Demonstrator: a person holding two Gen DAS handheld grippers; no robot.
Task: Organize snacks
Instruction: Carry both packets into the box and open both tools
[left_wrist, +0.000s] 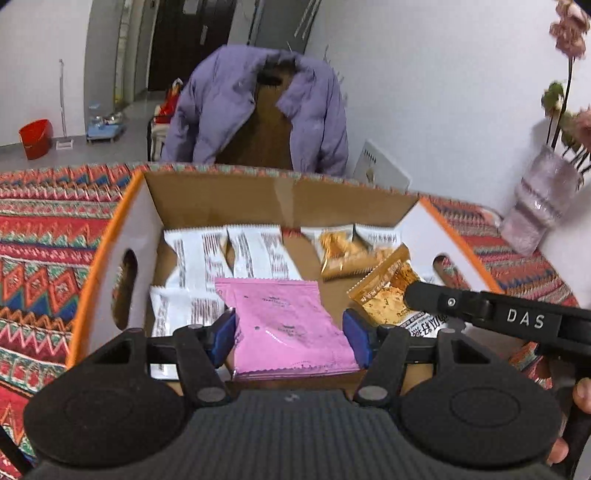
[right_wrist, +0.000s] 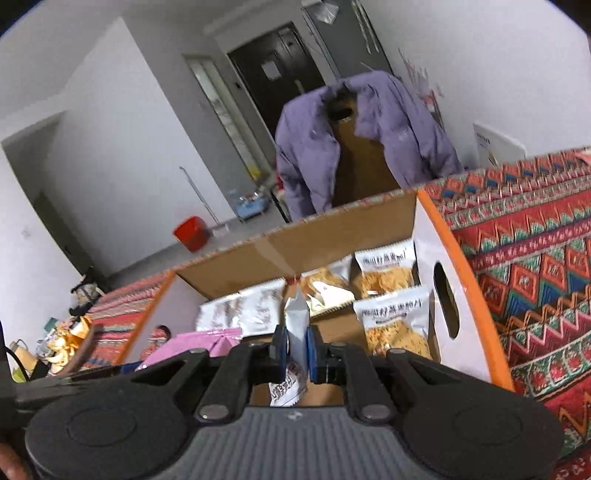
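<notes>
An open cardboard box (left_wrist: 258, 199) with white, orange-edged flaps stands on a patterned cloth. My left gripper (left_wrist: 290, 334) hangs over its near side, its blue pads shut on the two side edges of a flat pink packet (left_wrist: 288, 317). White packets (left_wrist: 195, 258) lie at the box's left and golden snack packets (left_wrist: 340, 251) at its right. My right gripper (right_wrist: 297, 343) is over the same box (right_wrist: 332, 236), shut on a white and golden packet (right_wrist: 295, 325) held edge-on. That packet (left_wrist: 384, 299) also shows in the left wrist view beside the right gripper's black finger (left_wrist: 443, 302). The pink packet (right_wrist: 199, 343) lies left of it.
The red patterned cloth (left_wrist: 44, 258) covers the table around the box. A vase of pink flowers (left_wrist: 539, 210) stands at the far right. A purple jacket (left_wrist: 258, 110) hangs over a chair behind the table. A red bucket (left_wrist: 35, 136) sits on the floor beyond.
</notes>
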